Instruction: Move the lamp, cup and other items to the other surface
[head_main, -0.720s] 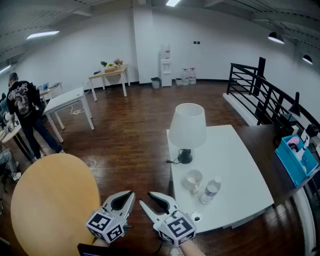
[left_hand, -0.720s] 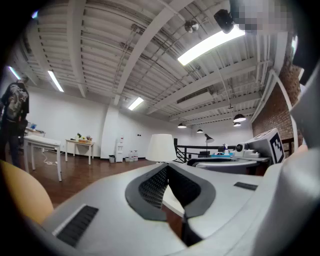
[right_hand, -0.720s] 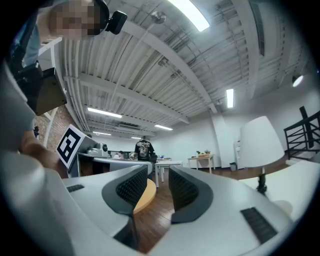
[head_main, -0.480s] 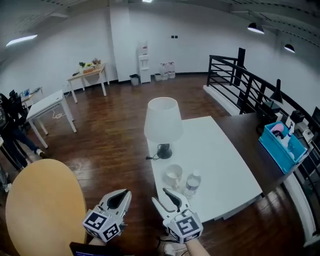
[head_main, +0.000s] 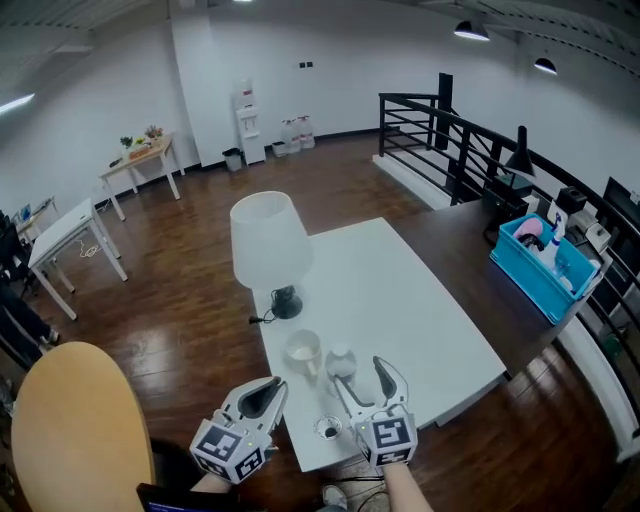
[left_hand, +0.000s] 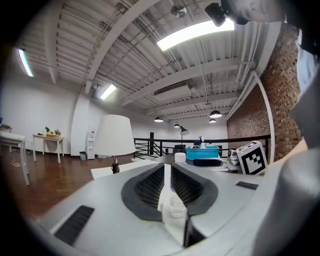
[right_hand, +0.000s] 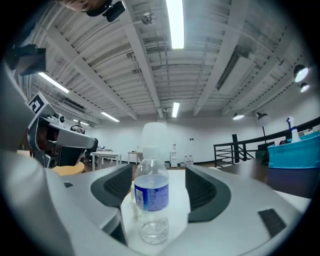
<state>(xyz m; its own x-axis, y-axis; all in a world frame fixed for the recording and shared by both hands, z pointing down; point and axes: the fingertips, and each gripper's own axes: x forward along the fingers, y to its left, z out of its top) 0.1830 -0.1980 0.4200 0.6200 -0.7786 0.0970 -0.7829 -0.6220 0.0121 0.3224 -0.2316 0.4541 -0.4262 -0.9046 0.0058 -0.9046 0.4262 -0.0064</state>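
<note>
On the white table (head_main: 420, 300) stand a lamp (head_main: 265, 245) with a white shade, a white cup (head_main: 303, 350) and a clear water bottle (head_main: 341, 362) with a blue label. My right gripper (head_main: 362, 380) is open at the table's near edge. The bottle (right_hand: 151, 200) stands upright between its jaws, nearer the left one, and the pads do not touch it. My left gripper (head_main: 262, 398) hangs shut just off the near left edge, pointing at the cup and bottle. In the left gripper view the lamp (left_hand: 114, 135) stands left of the jaws.
A small round item (head_main: 328, 430) lies on the table's near edge between the grippers. A round wooden table (head_main: 75, 430) is at the lower left. To the right are a blue bin (head_main: 545, 265) of supplies and a black railing (head_main: 450, 140). More tables stand far left.
The view has swung right and closer to the white table. Both grippers moved forward to its near edge, and the right gripper's open jaws now stand around the bottle.
</note>
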